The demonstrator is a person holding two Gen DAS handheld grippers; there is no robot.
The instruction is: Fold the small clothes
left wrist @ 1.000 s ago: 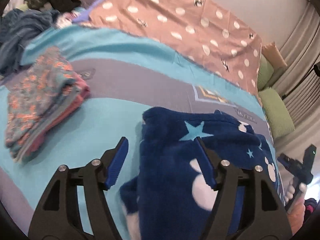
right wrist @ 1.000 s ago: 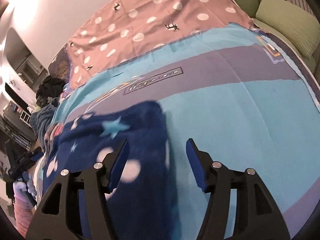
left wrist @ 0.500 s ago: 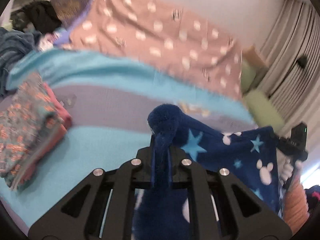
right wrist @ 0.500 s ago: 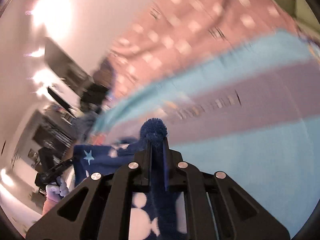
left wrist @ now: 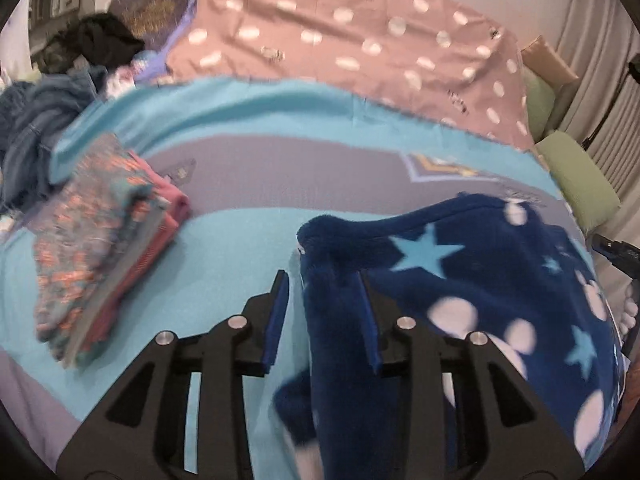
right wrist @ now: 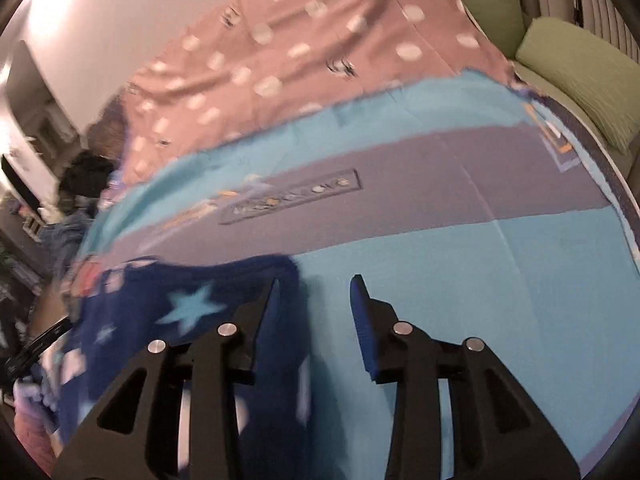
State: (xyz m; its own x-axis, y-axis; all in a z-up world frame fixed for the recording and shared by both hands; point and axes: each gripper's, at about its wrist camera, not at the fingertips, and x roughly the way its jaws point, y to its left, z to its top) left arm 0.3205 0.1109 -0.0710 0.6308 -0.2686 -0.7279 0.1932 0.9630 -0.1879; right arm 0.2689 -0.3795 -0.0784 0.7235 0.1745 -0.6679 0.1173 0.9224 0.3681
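Observation:
A dark blue fleece garment [left wrist: 480,280] with light blue stars and white dots lies on the turquoise and grey bed cover [left wrist: 240,184]. My left gripper [left wrist: 324,280] is open, its jaws apart around the garment's left corner, which bunches up between them. In the right wrist view the same garment [right wrist: 180,312] lies at the lower left. My right gripper [right wrist: 314,284] is open over the garment's right edge, with the left finger over the fleece and the right finger above bare cover.
A stack of folded patterned clothes [left wrist: 104,232] sits on the left of the bed. A heap of dark clothes [left wrist: 36,128] lies at the far left. A pink dotted sheet [left wrist: 340,48] covers the back. Green cushions [right wrist: 580,76] line the right side.
Half a second ago both grippers were shut on the garment's corners and held it up. Now both have opened and the garment lies down on the bed.

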